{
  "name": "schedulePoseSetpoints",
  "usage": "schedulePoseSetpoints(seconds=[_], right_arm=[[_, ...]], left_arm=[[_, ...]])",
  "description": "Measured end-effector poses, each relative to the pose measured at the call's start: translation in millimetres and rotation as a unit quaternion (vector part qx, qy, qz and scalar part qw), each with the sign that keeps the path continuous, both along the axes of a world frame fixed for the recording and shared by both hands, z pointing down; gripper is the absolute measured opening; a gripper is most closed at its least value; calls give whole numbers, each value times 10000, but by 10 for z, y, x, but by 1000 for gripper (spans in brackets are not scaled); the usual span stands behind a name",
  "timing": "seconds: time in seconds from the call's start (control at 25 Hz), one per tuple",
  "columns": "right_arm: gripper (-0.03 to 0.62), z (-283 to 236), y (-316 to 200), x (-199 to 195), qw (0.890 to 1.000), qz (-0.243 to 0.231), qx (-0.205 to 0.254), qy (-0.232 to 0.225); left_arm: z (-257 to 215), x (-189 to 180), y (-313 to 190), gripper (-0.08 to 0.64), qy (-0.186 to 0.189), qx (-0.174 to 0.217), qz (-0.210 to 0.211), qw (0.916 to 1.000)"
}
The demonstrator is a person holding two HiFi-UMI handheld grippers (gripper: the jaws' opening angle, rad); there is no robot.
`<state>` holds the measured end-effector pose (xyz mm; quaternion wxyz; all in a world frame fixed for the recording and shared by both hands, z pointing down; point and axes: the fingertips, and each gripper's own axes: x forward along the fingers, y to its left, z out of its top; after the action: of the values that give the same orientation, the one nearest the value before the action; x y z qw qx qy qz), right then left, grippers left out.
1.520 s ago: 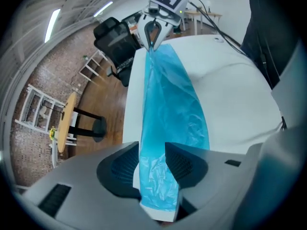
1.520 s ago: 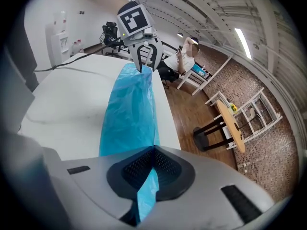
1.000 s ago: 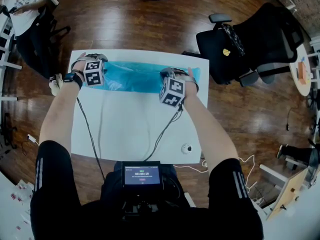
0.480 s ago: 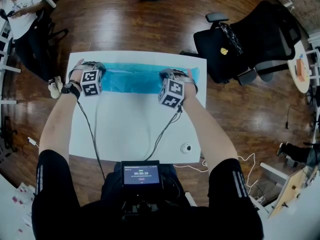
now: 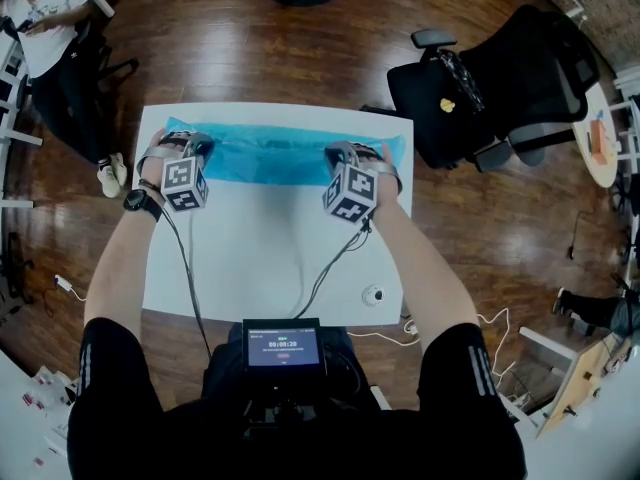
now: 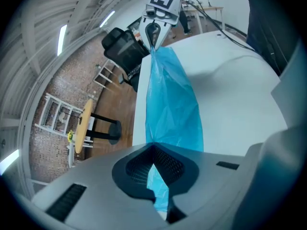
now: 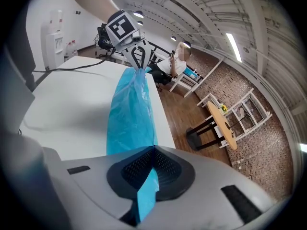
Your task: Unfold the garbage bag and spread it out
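head view, garbage bag on table, left gripper, right gripper, jaws clenched on its ends

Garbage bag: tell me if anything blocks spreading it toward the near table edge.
Nothing blocks the bag: the near half of the table holds only two cables and a small round object by its edge.
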<state>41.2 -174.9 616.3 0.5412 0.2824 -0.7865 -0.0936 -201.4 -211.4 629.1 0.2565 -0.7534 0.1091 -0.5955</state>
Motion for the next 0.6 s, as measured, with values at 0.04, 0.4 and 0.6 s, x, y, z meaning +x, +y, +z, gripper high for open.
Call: schedulePoseSetpoints(seconds=[0.04,0.4,0.6], right_arm=[[20,-25,13,-4,10000,14,22,-12],[21,-263,188,-14,9991,163,373,-63],[21,-307,315,2,9976,263,638,25]], left_arm=[[-18,-5,25,6,39,15,-34,10000],[-132,-89,284,6,215,382,-241,9987],[-205,-73,453,6,402,620,-371,9966]])
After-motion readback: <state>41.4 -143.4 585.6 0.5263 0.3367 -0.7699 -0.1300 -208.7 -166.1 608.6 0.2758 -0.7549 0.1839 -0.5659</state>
